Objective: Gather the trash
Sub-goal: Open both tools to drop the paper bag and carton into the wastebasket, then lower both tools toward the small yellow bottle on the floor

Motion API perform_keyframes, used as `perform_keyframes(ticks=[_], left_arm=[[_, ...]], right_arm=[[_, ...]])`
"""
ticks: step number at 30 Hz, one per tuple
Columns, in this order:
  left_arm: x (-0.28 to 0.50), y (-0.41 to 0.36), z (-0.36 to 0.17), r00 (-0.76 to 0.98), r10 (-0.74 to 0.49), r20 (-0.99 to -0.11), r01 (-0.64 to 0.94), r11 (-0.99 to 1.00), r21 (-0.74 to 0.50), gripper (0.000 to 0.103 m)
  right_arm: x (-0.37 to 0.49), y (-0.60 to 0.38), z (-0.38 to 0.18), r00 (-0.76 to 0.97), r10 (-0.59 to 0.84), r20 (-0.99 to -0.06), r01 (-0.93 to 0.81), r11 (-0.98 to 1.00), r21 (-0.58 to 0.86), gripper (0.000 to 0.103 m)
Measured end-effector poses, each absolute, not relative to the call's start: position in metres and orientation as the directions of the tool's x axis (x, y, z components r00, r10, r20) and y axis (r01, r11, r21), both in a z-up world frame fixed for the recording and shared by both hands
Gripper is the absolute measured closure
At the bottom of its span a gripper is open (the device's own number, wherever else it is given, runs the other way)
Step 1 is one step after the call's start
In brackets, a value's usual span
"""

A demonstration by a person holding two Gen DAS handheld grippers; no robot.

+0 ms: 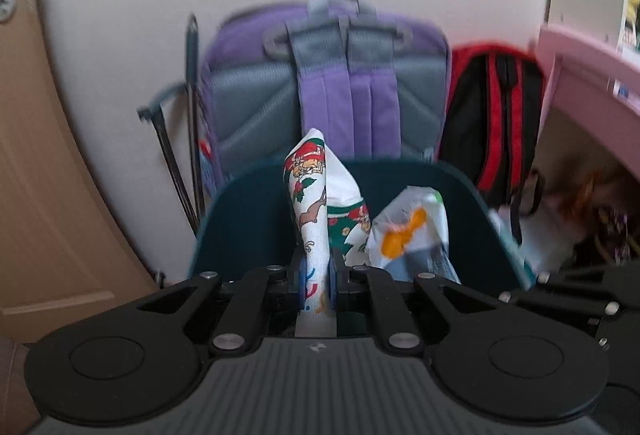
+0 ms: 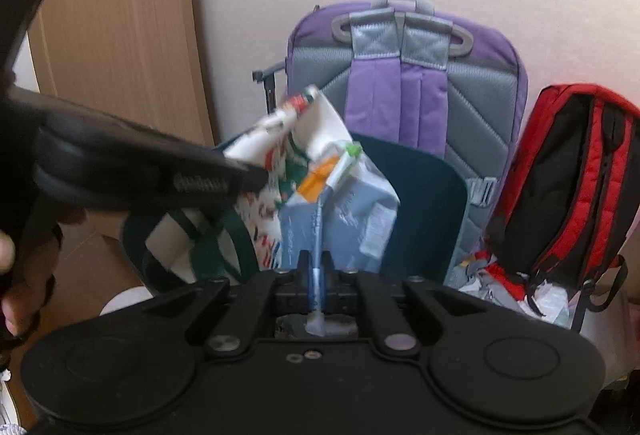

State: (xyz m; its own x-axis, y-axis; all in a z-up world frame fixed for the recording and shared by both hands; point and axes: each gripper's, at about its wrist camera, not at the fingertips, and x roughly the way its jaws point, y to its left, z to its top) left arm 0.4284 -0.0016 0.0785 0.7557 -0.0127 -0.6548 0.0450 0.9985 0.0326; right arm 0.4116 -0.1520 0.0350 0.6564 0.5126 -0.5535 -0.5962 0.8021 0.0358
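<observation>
My left gripper [image 1: 316,287] is shut on a white Christmas-print paper wrapper [image 1: 310,203], holding it upright over a dark teal bin [image 1: 240,219]. My right gripper [image 2: 316,275] is shut on a clear blue plastic package with an orange patch [image 2: 340,203], also over the bin [image 2: 424,195]. The package shows in the left wrist view [image 1: 408,231] to the right of the wrapper. The wrapper shows in the right wrist view [image 2: 280,155], left of the package, with the black left gripper body crossing in front of it.
A purple and grey backpack [image 1: 328,87] leans on the wall behind the bin, with a red and black backpack [image 2: 568,187] to its right. A wooden door [image 2: 120,35] is on the left. A pink desk edge [image 1: 592,67] is at right. Scraps [image 2: 504,279] lie on the floor.
</observation>
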Motion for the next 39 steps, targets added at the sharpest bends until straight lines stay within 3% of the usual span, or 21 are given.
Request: perform_keyframes(ticks=[2, 4, 11, 13, 15, 17, 39], left_arm=[[0.432, -0.003, 0.070, 0.740, -0.011, -0.673, 0.049, 0.998, 0.038, 0.092], [0.435, -0.003, 0.065, 0.719, -0.021, -0.695, 0.052, 0.998, 0.024, 0.092], [0.441, 0.003, 0.054, 0.673, -0.051, -0.738, 0.020, 0.999, -0.051, 0.087], [0.441, 0.005, 0.054, 0.668, -0.063, -0.742, 0.009, 0.997, -0.077, 0.077], [0.436, 0.006, 0.057, 0.673, -0.069, -0.737, 0.000, 0.996, -0.094, 0.049], [0.429, 0.005, 0.061, 0.693, -0.060, -0.718, -0.007, 0.996, -0.090, 0.039], [0.296, 0.005, 0.138, 0.765, -0.073, -0.639, 0.031, 0.997, -0.077, 0.039]], right_arm=[[0.414, -0.151, 0.033, 0.659, 0.504, -0.558, -0.591, 0.806, 0.031, 0.093], [0.414, -0.151, 0.031, 0.669, 0.492, -0.558, -0.582, 0.813, 0.020, 0.085], [0.414, -0.157, 0.030, 0.674, 0.480, -0.562, -0.570, 0.821, 0.017, 0.080], [0.412, -0.160, 0.032, 0.679, 0.477, -0.557, -0.566, 0.824, 0.016, 0.079], [0.408, -0.163, 0.035, 0.685, 0.477, -0.551, -0.562, 0.827, 0.017, 0.078], [0.404, -0.166, 0.040, 0.690, 0.476, -0.545, -0.559, 0.829, 0.017, 0.078], [0.285, -0.195, 0.102, 0.696, 0.541, -0.473, -0.599, 0.800, 0.033, 0.069]])
